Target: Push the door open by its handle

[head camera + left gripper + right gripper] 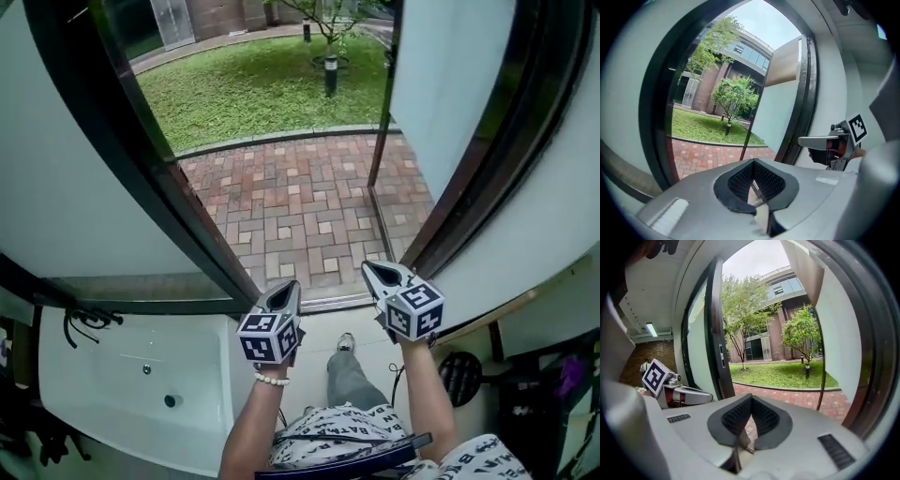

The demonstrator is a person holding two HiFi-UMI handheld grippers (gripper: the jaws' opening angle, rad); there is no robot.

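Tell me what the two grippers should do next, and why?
Probably just lower both; no further push seems needed. The left door and right door already stand wide apart, brick path showing between, and the left gripper and right gripper are shut, empty, touching neither.

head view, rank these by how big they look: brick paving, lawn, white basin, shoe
1. brick paving: largest, by a modest margin
2. white basin and lawn: they look about alike, and the basin is much nearer the camera, so I won't rank them
3. shoe: smallest by far
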